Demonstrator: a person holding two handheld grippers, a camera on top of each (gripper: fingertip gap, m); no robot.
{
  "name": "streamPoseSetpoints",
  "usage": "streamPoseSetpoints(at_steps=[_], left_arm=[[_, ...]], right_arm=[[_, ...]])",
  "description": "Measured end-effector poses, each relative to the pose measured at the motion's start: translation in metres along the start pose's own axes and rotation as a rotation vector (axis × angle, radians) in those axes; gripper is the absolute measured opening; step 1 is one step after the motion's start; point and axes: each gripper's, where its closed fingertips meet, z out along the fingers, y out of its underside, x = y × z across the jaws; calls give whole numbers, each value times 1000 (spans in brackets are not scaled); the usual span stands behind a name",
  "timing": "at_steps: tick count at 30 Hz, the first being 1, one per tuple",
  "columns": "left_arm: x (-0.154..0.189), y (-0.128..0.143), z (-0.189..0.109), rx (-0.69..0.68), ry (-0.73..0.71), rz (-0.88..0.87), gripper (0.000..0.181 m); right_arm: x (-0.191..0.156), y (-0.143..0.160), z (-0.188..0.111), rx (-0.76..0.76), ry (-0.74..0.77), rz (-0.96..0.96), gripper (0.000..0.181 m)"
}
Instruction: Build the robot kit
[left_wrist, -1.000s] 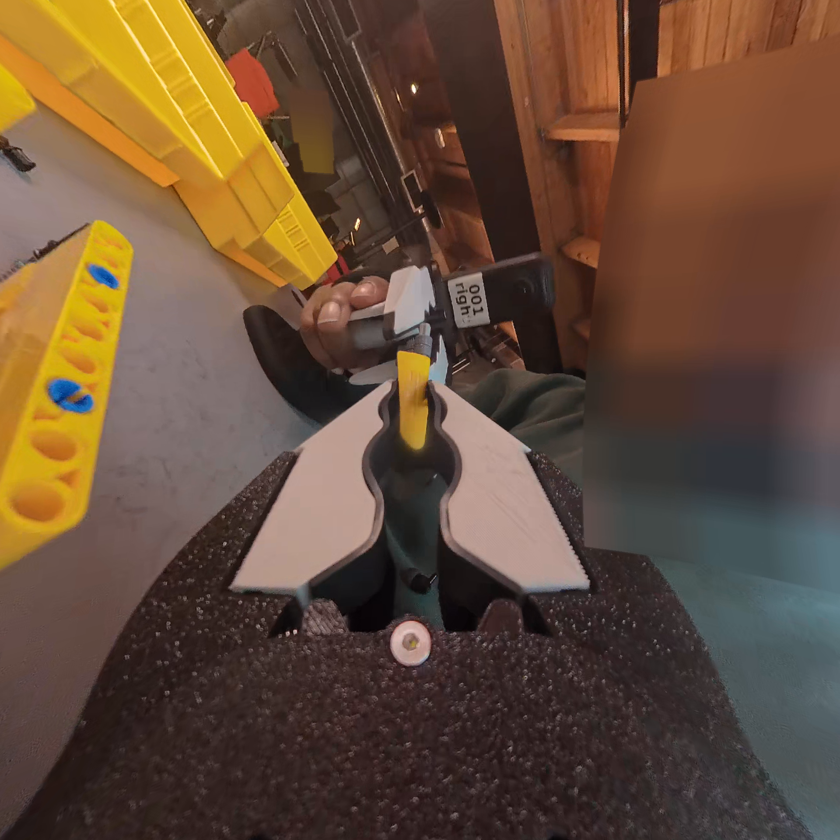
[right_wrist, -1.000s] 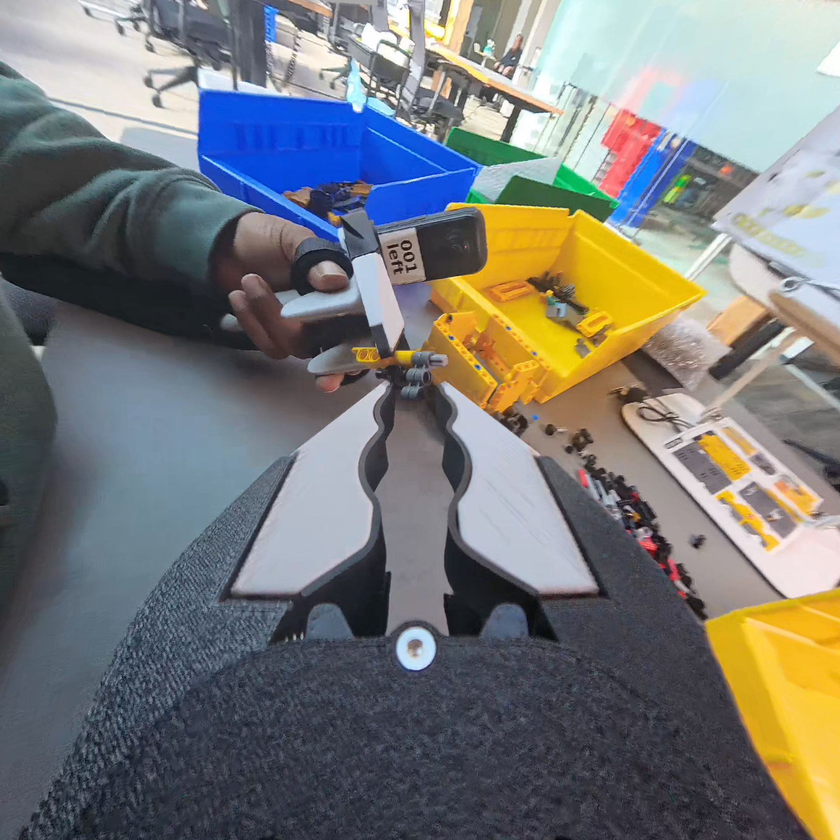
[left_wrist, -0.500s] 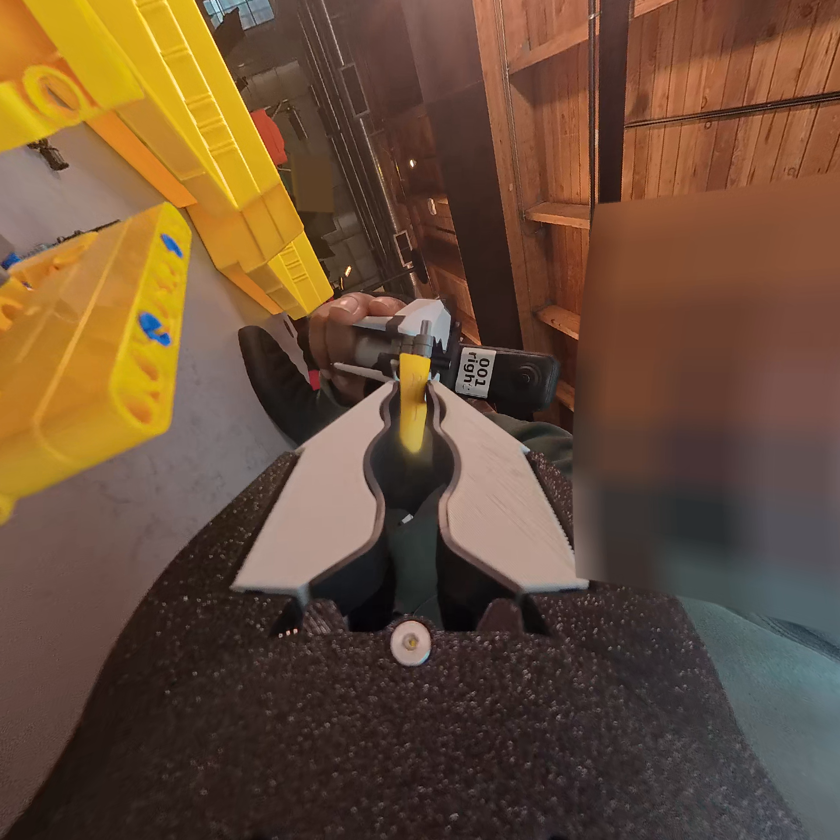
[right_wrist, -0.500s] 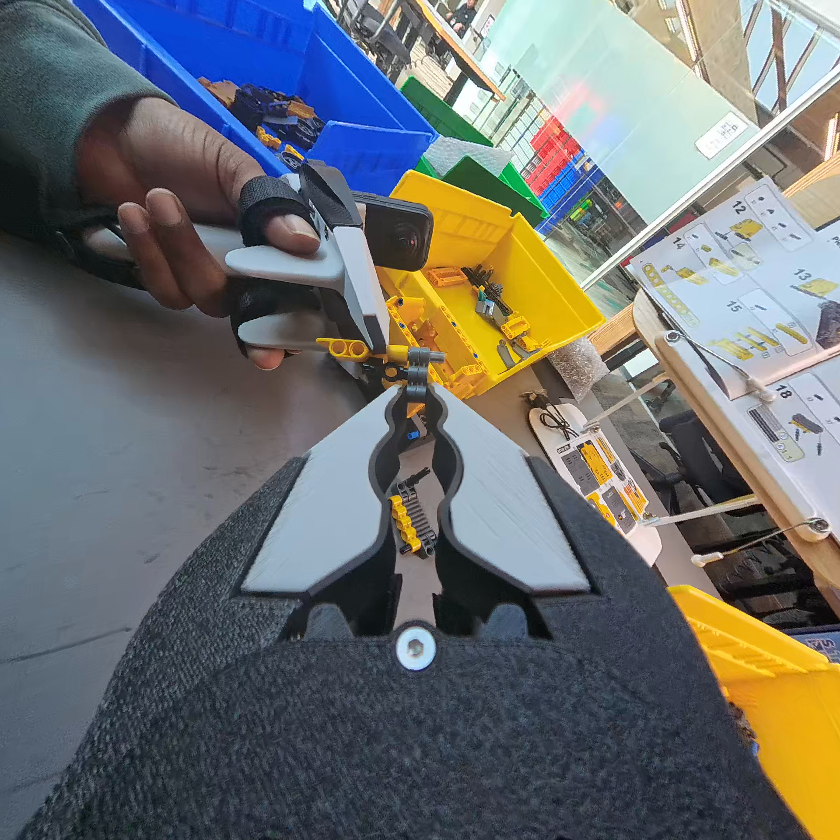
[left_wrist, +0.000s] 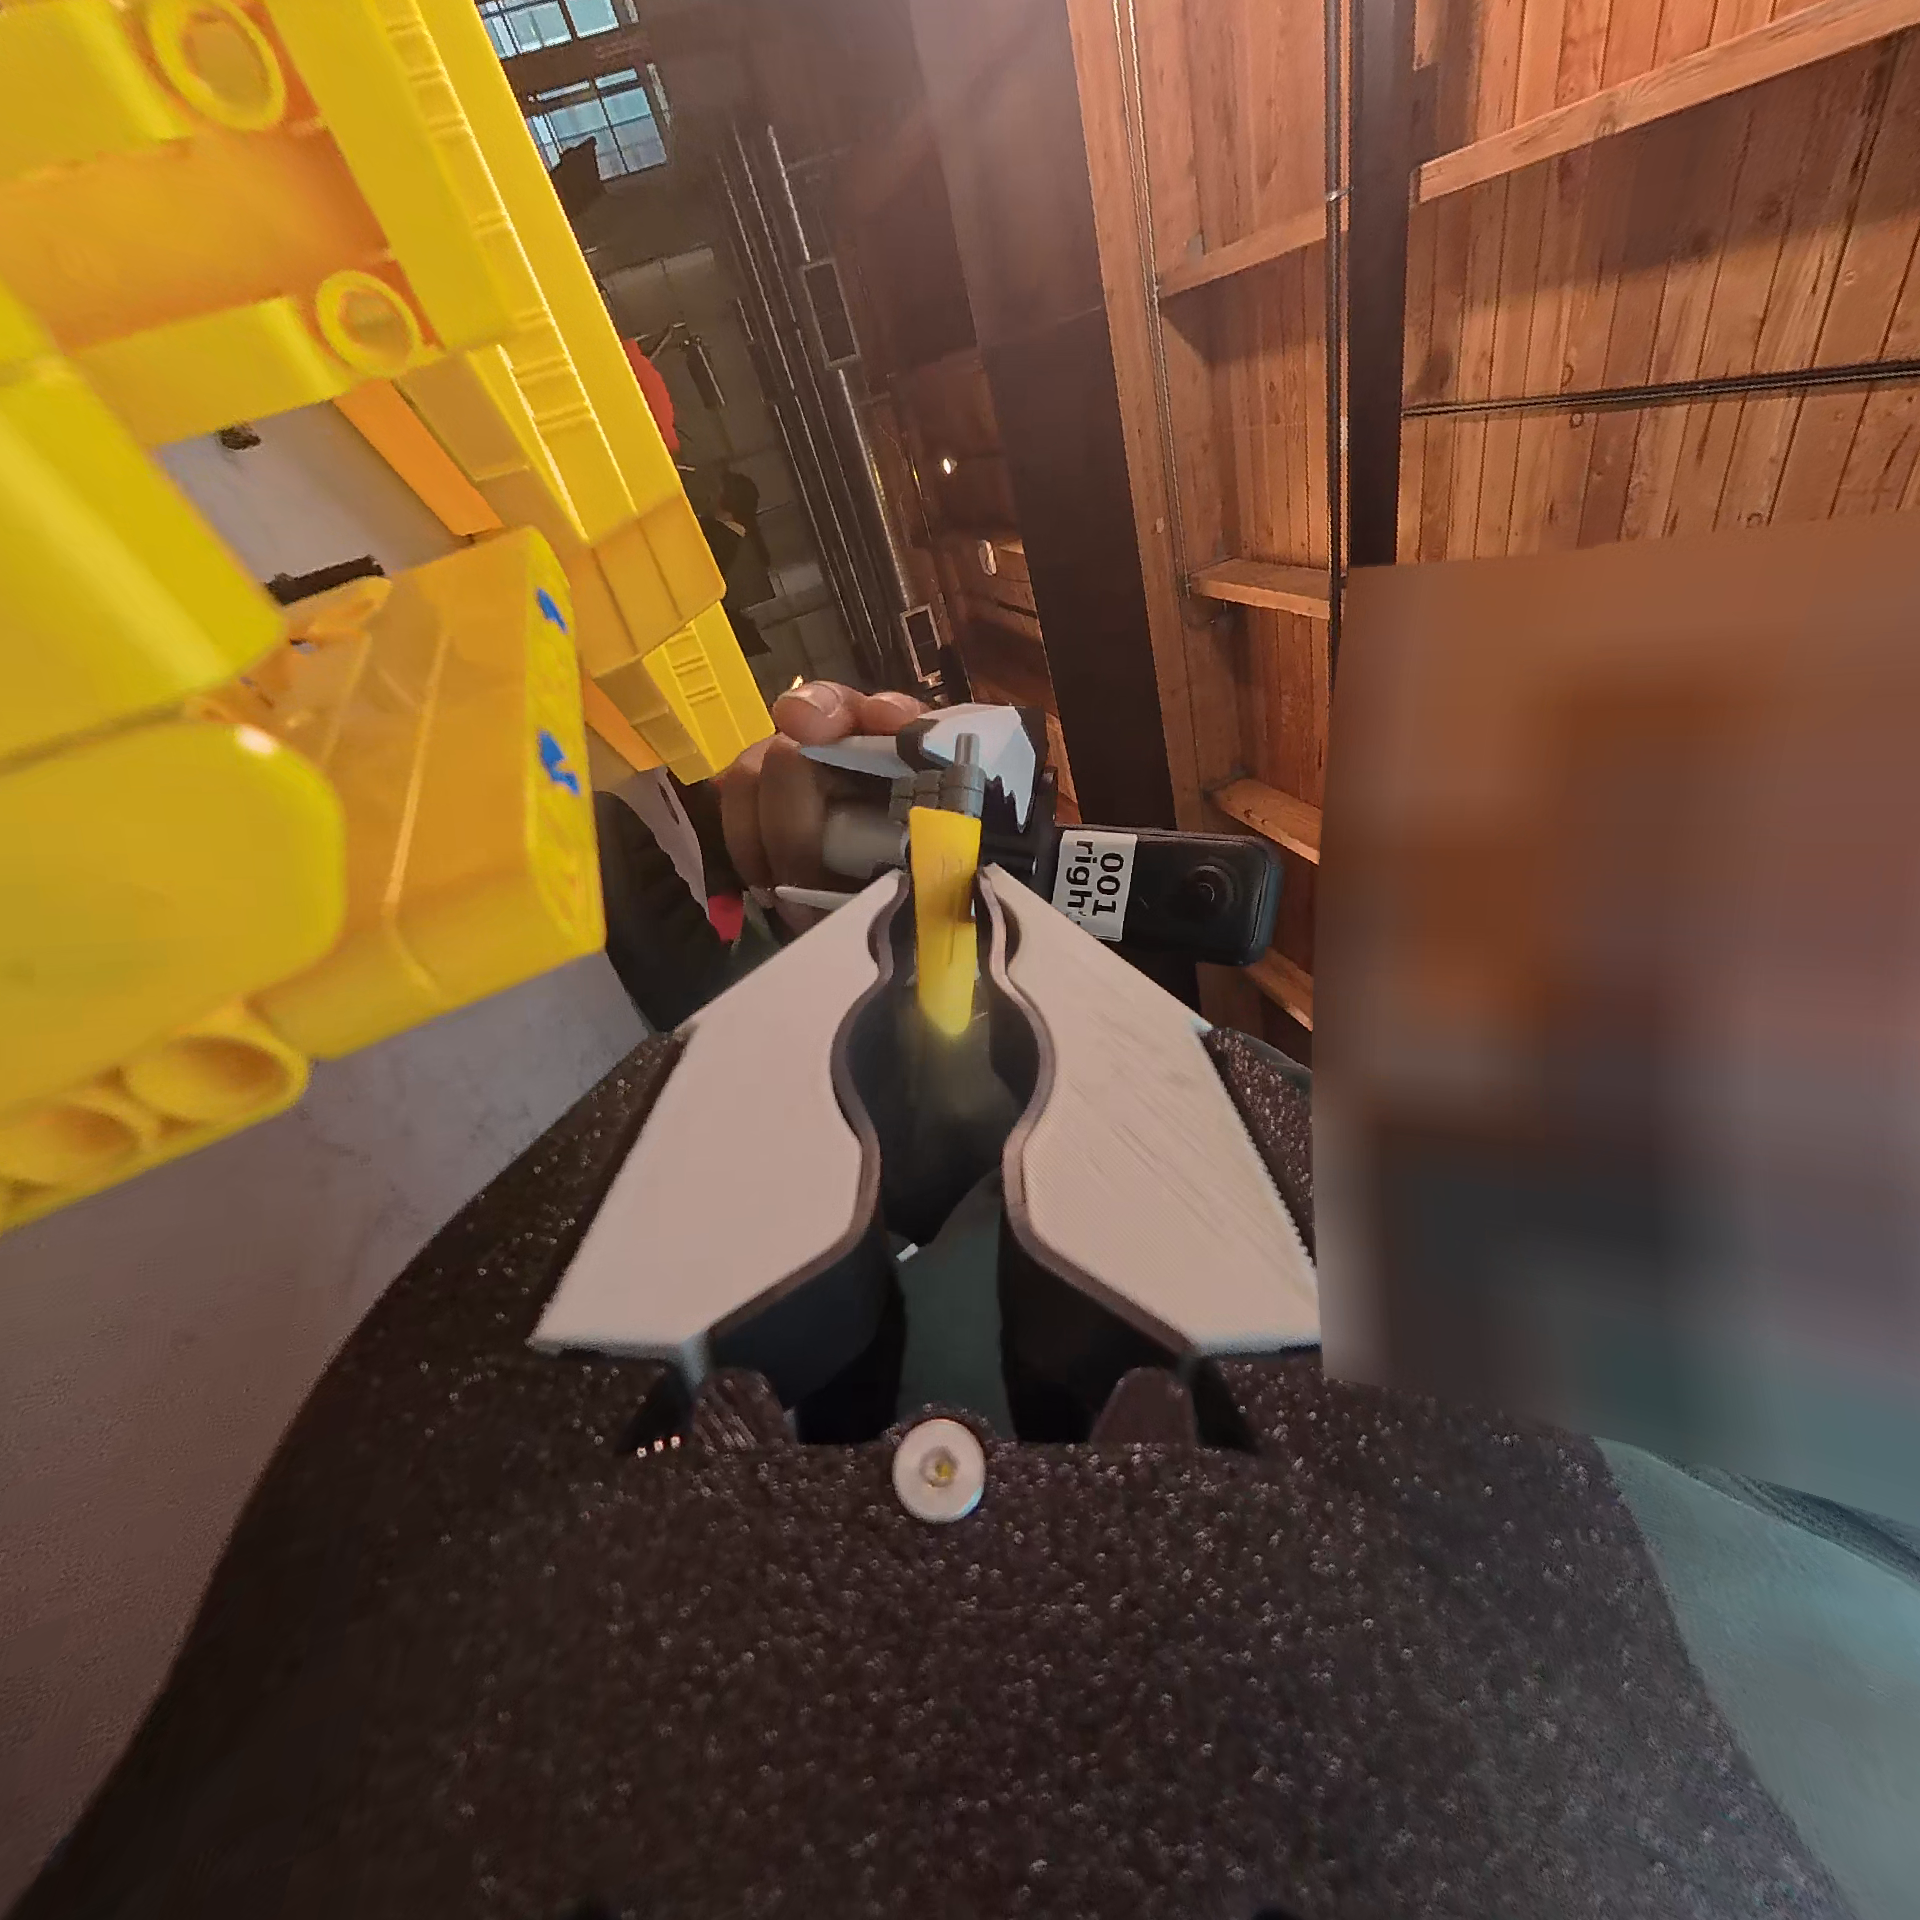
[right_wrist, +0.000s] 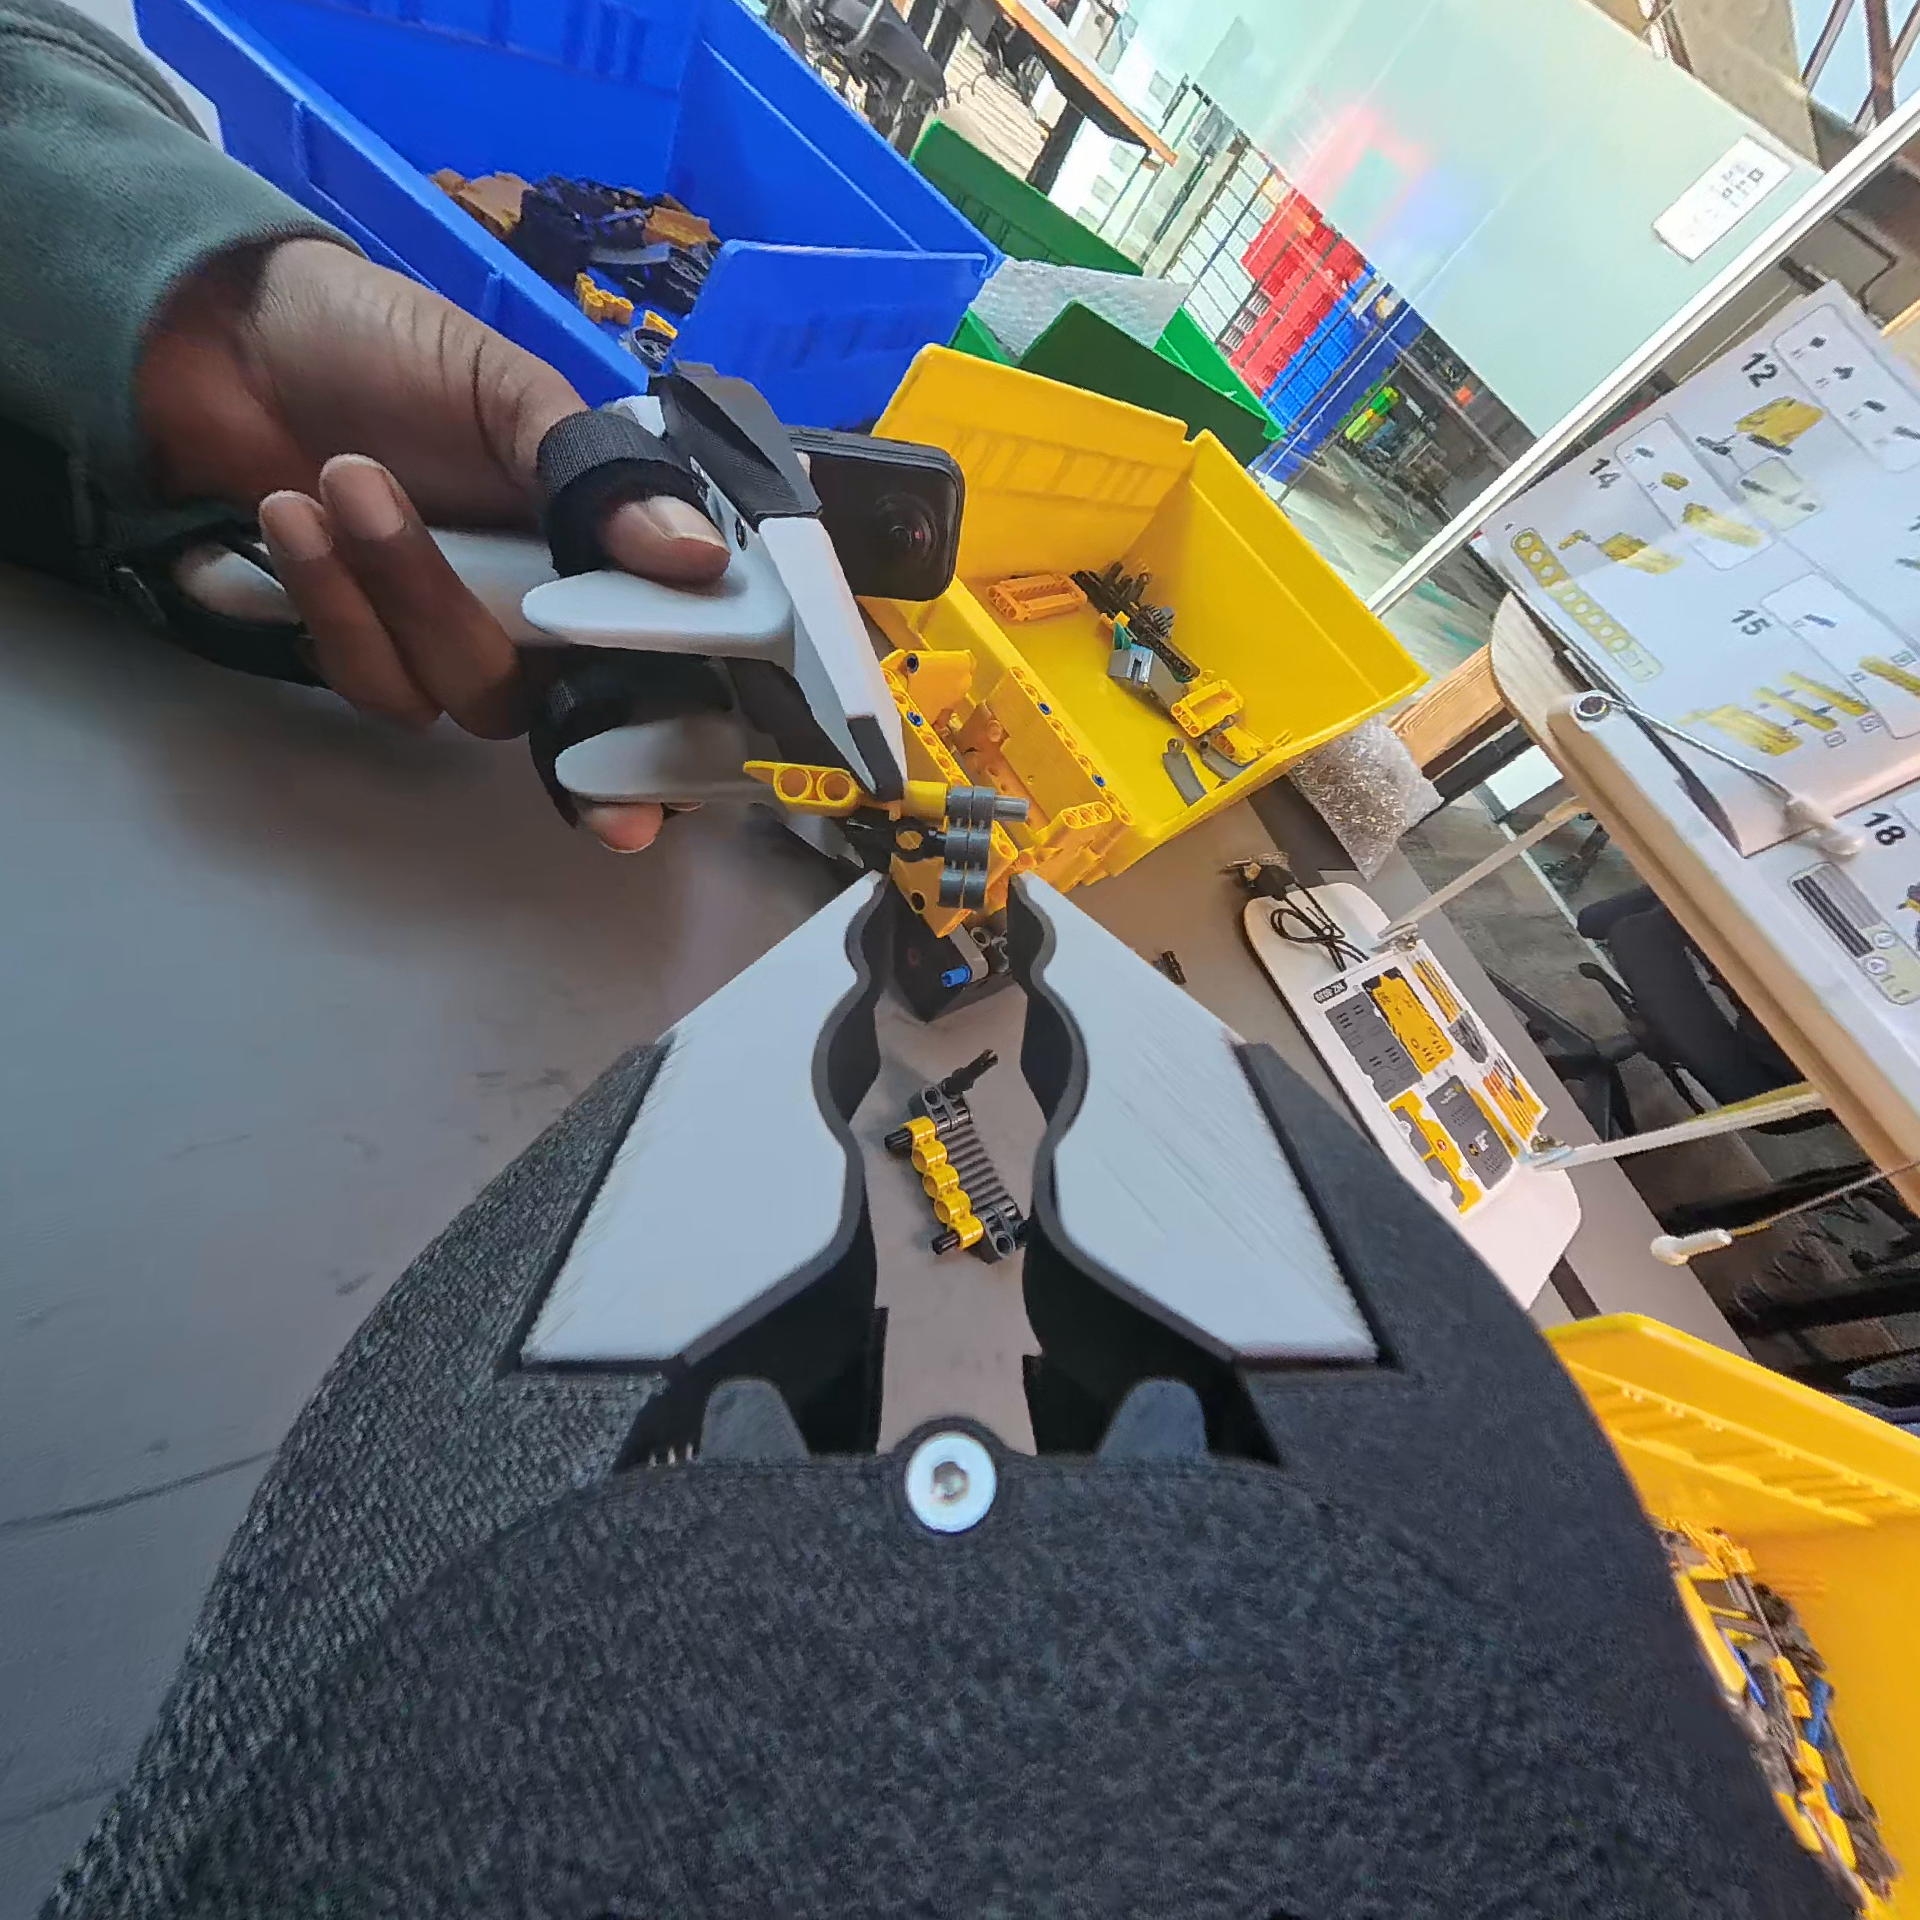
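Grey table (right_wrist: 312, 1039): smooth, matte, with faint scuffs.
Blue bin (right_wrist: 582, 135): hard glossy plastic, holds dark and orange parts, far side of the table.
Yellow bin (right_wrist: 1226, 582): glossy plastic with ribbed rim, open top, small beams and pins lying inside; in the left wrist view its ribbed wall (left_wrist: 582, 343) fills the upper left.
Instruction sheets (right_wrist: 1714, 540): white printed pages clipped on a tilted board at right; a smaller leaflet (right_wrist: 1423, 1070) lies flat on the table.
Yellow model (right_wrist: 997, 748): studless beams with round holes and blue pins, standing against the bin's front wall.
Rack piece (right_wrist: 961, 1179): short ribbed grey strip edged with yellow connectors, lying flat on the table, seen between the right fingers.
Left gripper (left_wrist: 940, 888): flat grey ridged fingers, closed to a narrow slit, pinching a thin yellow beam (left_wrist: 943, 925) edge-on.
Right gripper (right_wrist: 951, 883): same grey fingers, nearly together at the tips around a small grey connector (right_wrist: 968, 847) on the beam's end; whether they press it, I cannot tell.
Hand (right_wrist: 395, 499): wraps the left gripper's handle, finger through a black strap.
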Motion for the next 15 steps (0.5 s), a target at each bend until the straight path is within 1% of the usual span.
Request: streamPoseSetpoints(at_steps=[1,2,3,5,7,9,15], left_arm=[[0,-1,0,4,-5,4,9],[0,-2,-1,12,-6,7,9],[0,-3,-2,18,-5,7,9],[-1,-2,-1,9,-13,15,9],[-1,1,2,-1,-6,15,9],[-1,4,5,-11,-3,21,9],[0,4,6,-4,-7,45,10]], right_arm=[[-1,1,-1,-5,-16,16,25],[-5,1,-1,-7,-55,38,36],[-6,0,-2,-8,-73,62,38],[-5,-4,-2,4,-60,54,36],[-8,-3,3,-23,-62,32,35],[-9,-2,6,-30,-50,21,29],[-8,-3,5,-18,-54,51,26]])
